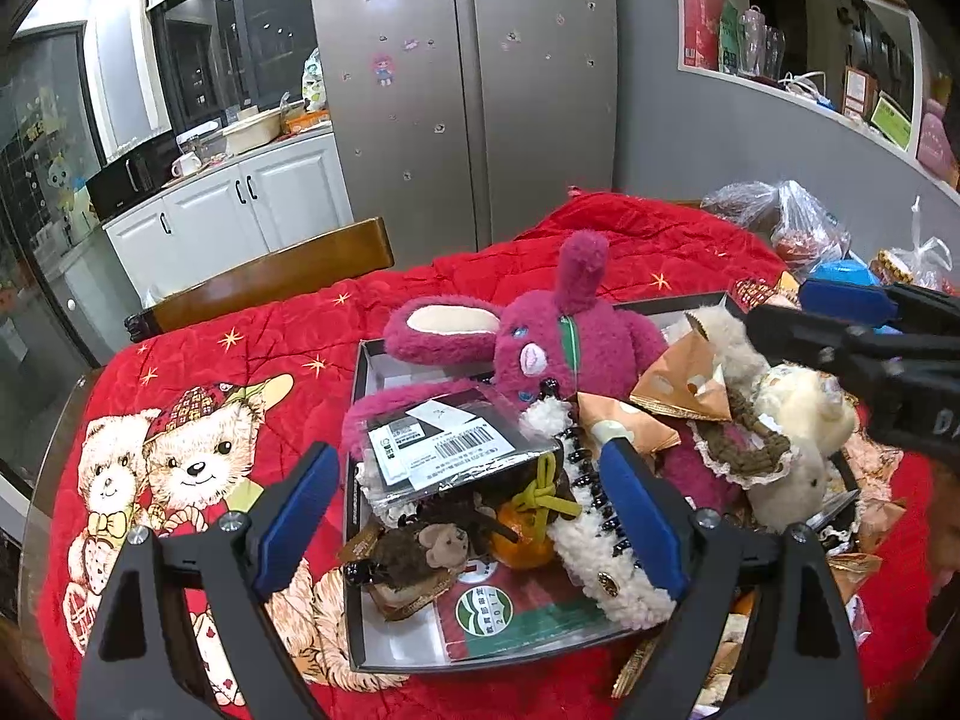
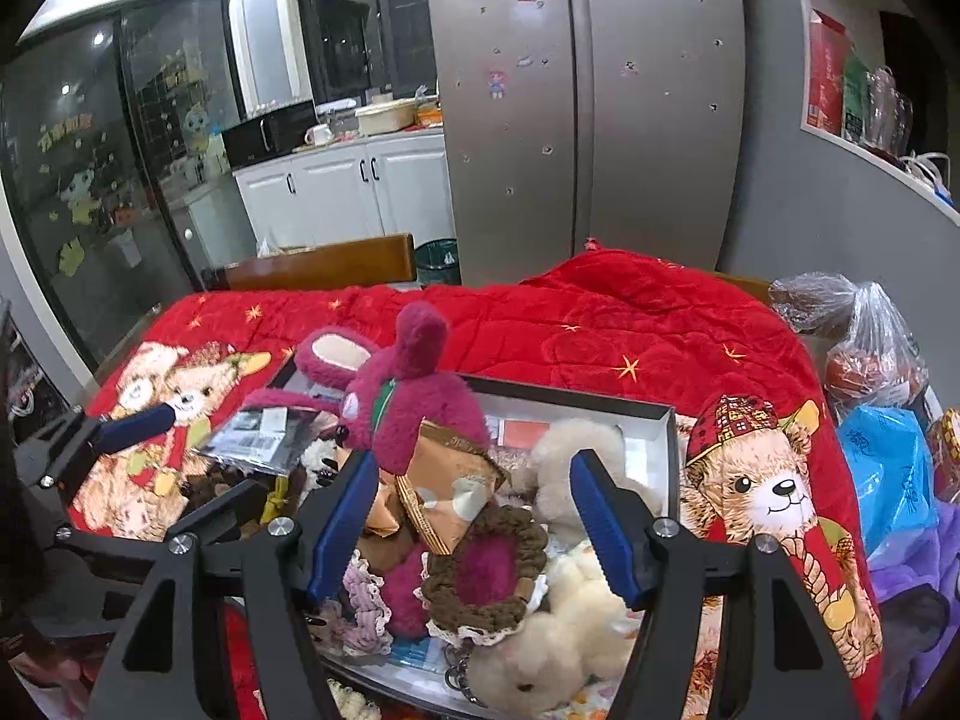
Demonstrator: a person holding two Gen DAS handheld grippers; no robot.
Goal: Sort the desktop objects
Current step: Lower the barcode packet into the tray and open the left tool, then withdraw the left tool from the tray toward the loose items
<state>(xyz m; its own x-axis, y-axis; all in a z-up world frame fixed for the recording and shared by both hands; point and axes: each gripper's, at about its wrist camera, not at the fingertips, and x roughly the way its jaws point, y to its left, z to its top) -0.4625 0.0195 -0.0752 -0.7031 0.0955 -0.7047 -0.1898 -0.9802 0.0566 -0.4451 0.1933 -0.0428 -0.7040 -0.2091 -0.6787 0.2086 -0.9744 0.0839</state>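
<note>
A black shallow box (image 1: 354, 480) on the red bear quilt holds a heap of small things. In it lie a magenta plush rabbit (image 1: 540, 348), a black barcode packet (image 1: 456, 444), brown snack packets (image 1: 678, 384), a brown crocheted ring (image 1: 744, 450) and a cream plush (image 1: 798, 420). My left gripper (image 1: 468, 480) stands open over the box's near left part, the barcode packet between its blue pads but untouched. My right gripper (image 2: 474, 468) is open above the brown packets (image 2: 456, 480) and crocheted ring (image 2: 480, 576), holding nothing. Each gripper shows in the other's view: right gripper (image 1: 798, 315), left gripper (image 2: 180, 462).
The red quilt (image 2: 600, 324) covers the table. A wooden chair back (image 1: 270, 276) stands at the far edge. Clear plastic bags (image 2: 870, 336) and a blue bag (image 2: 888, 468) crowd the right side. A steel fridge (image 2: 588, 108) and white cabinets stand behind.
</note>
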